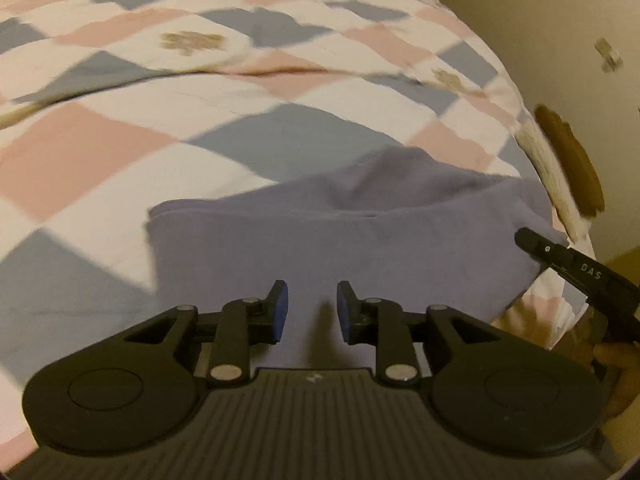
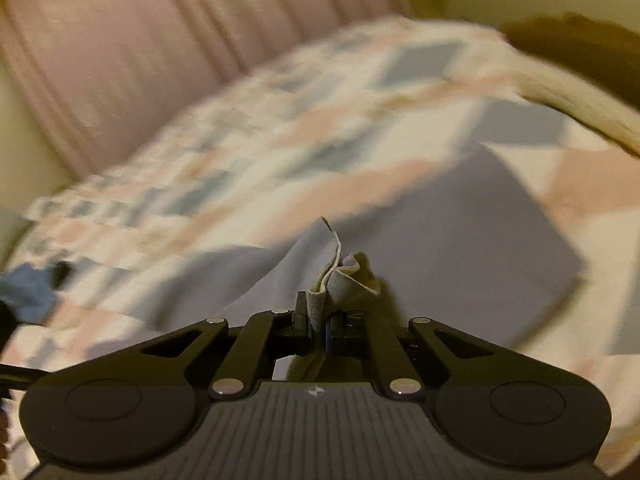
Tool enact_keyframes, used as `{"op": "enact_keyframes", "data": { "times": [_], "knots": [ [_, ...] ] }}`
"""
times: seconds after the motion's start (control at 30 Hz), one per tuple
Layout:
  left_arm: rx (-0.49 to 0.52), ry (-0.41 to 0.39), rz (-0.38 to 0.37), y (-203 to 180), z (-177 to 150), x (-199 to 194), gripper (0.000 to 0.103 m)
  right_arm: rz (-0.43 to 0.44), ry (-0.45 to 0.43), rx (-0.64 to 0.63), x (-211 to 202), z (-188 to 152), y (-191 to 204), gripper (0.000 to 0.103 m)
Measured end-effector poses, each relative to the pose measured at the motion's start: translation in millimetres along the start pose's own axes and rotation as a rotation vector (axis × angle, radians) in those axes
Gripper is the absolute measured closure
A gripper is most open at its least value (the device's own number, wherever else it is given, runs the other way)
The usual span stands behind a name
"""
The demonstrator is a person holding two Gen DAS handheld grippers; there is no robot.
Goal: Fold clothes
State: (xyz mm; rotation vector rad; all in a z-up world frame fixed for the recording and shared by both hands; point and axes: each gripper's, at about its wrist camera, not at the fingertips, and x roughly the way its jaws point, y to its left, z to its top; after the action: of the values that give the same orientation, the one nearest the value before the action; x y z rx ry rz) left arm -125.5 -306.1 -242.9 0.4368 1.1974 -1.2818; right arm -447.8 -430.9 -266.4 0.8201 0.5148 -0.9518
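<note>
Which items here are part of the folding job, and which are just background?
In the job:
- lavender garment, lying on the bed
- right gripper, shut on a bunched edge of the garment
- left gripper, fingers open above the garment

Just there:
- checked bedspread
- pink curtain
- blue cloth at the far left, blurred

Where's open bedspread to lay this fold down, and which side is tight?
Free: the checkered bedspread left of and beyond the lavender garment, toward the far pink curtain. Tight: the bed's right edge, where the right gripper pinches the garment's bunched edge near the brown bed frame. The left gripper hovers open over the garment.
</note>
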Motion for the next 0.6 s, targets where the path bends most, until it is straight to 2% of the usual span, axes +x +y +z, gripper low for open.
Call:
{"op": "enact_keyframes", "data": {
  "times": [0.1, 0.23, 0.3, 0.33, 0.37, 0.43, 0.5, 0.6],
  "knots": [
    [0.022, 0.043, 0.021, -14, 4, 23, 0.084, -0.002, -0.017, -0.041, -3, 6, -12, 0.098],
    [0.074, 0.014, 0.014, -30, 15, 23, 0.083, -0.005, -0.156, -0.193, -25, 26, 0, 0.098],
    [0.090, 0.008, 0.020, -35, 20, 27, 0.081, -0.008, -0.230, -0.189, -35, 34, -9, 0.098],
    [0.094, 0.010, 0.021, -36, 22, 30, 0.080, -0.022, -0.238, -0.177, -35, 36, -18, 0.098],
    [0.099, 0.012, 0.022, -38, 24, 33, 0.079, -0.047, -0.228, -0.161, -33, 37, -28, 0.098],
    [0.102, 0.032, 0.036, -39, 24, 45, 0.080, -0.104, -0.150, -0.101, -14, 32, -52, 0.098],
    [0.110, 0.038, 0.048, -40, 22, 53, 0.080, -0.117, -0.091, -0.035, 2, 23, -68, 0.098],
    [0.133, 0.033, 0.062, -44, 21, 56, 0.079, -0.099, -0.141, -0.034, -3, 19, -65, 0.098]
  ]
}}
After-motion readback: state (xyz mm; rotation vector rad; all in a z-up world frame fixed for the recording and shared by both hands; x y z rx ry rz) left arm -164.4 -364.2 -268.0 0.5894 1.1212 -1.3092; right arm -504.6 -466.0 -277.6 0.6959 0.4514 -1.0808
